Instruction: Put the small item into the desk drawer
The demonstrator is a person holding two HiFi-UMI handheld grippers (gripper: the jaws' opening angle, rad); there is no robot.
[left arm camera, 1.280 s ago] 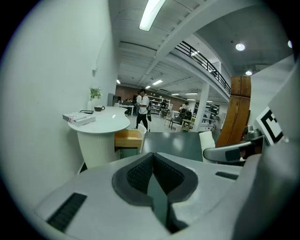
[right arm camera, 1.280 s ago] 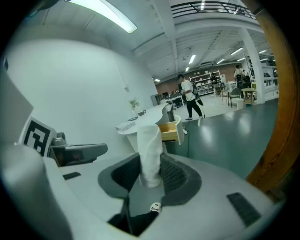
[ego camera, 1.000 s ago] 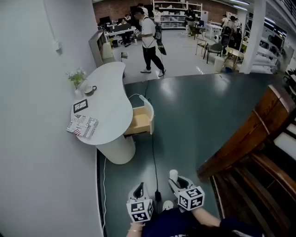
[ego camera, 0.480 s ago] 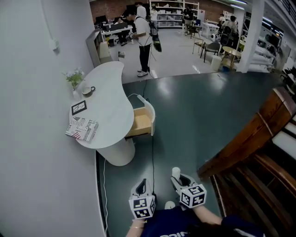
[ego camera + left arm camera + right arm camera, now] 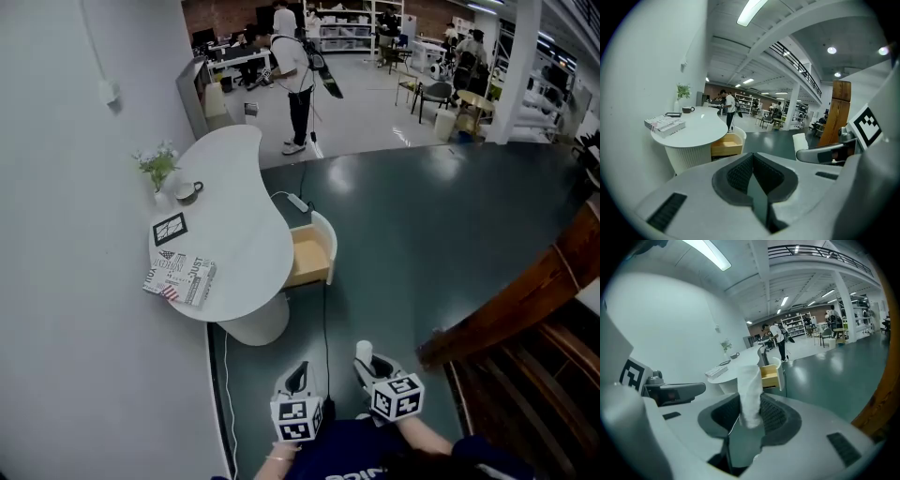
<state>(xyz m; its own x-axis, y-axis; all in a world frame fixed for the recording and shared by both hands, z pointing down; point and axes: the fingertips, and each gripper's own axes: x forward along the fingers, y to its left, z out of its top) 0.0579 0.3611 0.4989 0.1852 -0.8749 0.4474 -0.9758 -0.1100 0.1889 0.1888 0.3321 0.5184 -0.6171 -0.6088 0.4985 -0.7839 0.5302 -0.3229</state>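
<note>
- Right gripper (image 5: 750,411): jaws clamped on small white soft roll-shaped item (image 5: 751,380), held upright;
- Left gripper (image 5: 753,165): jaws pressed together, nothing held;
- Open pale wooden drawer (image 5: 309,255): at 12 o'clock, well apart from the item;
- White curved-top desk (image 5: 234,225): at 11 o'clock.

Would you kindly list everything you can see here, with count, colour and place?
desk: one, white, against the left wall
drawer: one, wooden inside, open, sticking out of the desk
plant: one, green, desk's far end
cup: one, dark, beside the plant
books: one stack, white, desk's near end
cable: one, black, on the floor
person: one, white top, standing beyond the desk
small item: one, white, between the right gripper's jaws
left gripper: one, white, bottom of head view, shut, empty
right gripper: one, white, beside it, shut on the small item
</note>
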